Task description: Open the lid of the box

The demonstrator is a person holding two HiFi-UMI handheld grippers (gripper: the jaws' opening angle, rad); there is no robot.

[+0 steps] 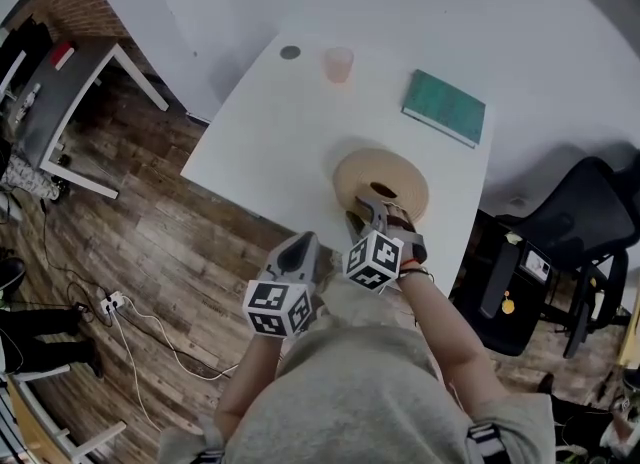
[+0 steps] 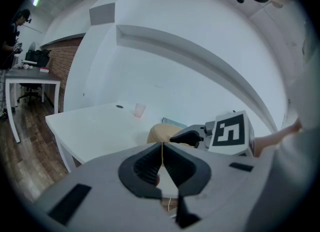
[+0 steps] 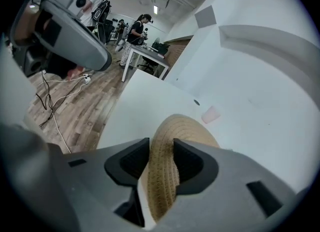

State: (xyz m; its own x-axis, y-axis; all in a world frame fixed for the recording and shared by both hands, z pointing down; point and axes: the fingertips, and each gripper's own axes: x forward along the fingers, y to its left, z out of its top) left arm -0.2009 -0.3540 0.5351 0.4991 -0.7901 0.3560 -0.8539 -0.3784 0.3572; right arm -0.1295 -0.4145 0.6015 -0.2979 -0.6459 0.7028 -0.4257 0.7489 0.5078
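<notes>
Waiting at left: the left gripper [image 1: 302, 242] hangs off the near edge of the table [image 1: 260, 122], its jaws pressed together on nothing.
Far side: a pink cup [image 1: 339, 64] stands toward the back of the table, well apart from the box.
Box place: the round woven box [image 1: 382, 172] sits near the front edge of the table, a little right of the middle.
Right gripper: the right gripper [image 1: 372, 202] points down onto the near side of the box. Its jaws stand apart, one on each side of the woven rim of the lid [image 3: 186, 126], and I judge that the pads do not squeeze it yet.
Handling: it looks like straw, so it is probably light, a bit springy and rough, not slippery. A hard squeeze may dent the rim.
Where to hold: the near rim seems a good place. The light body may rise together with the lid, so the left gripper could steady it.
Right side: a green book [image 1: 444, 106] lies flat near the far right corner, apart from the box.
</notes>
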